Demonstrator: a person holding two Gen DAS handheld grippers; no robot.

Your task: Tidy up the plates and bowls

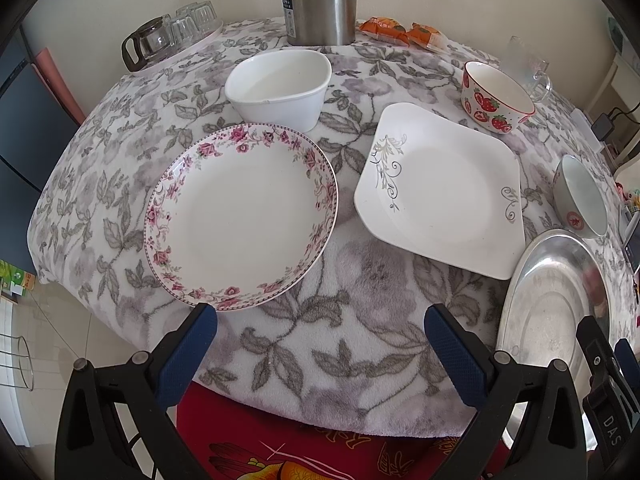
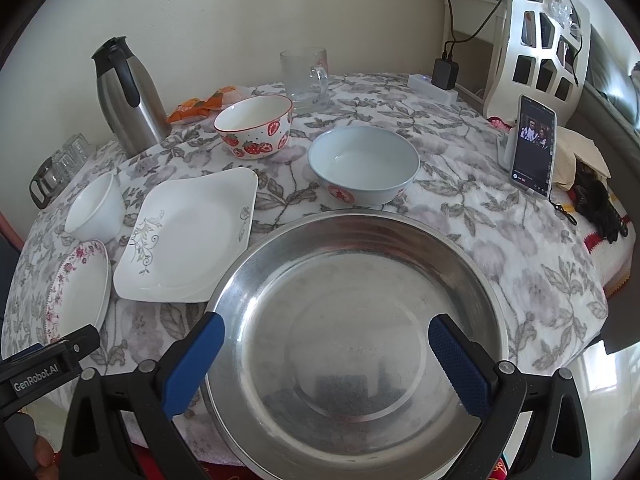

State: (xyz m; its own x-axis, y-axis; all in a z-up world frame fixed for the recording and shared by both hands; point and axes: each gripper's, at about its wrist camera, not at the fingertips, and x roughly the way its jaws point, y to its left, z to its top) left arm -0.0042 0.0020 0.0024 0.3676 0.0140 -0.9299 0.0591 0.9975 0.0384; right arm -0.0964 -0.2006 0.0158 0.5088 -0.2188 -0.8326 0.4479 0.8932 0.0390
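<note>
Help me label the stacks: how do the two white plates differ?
The floral plate is round with a pink rose border around its rim; the square plate carries grey scrolls at two corners only. The floral plate lies left, the square plate right. Both are empty, upright and rest apart on the tablecloth.

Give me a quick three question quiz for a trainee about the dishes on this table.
1. True or false: the strawberry bowl sits inside the steel basin.
2. Which plate lies nearest the left gripper? A) rose-rimmed round plate B) square plate
3. Fill in: both grippers' jaws are ____.

Key: 1 false, it stands apart on the cloth. 2 A. 3 open; the right gripper hovers over the basin.
</note>
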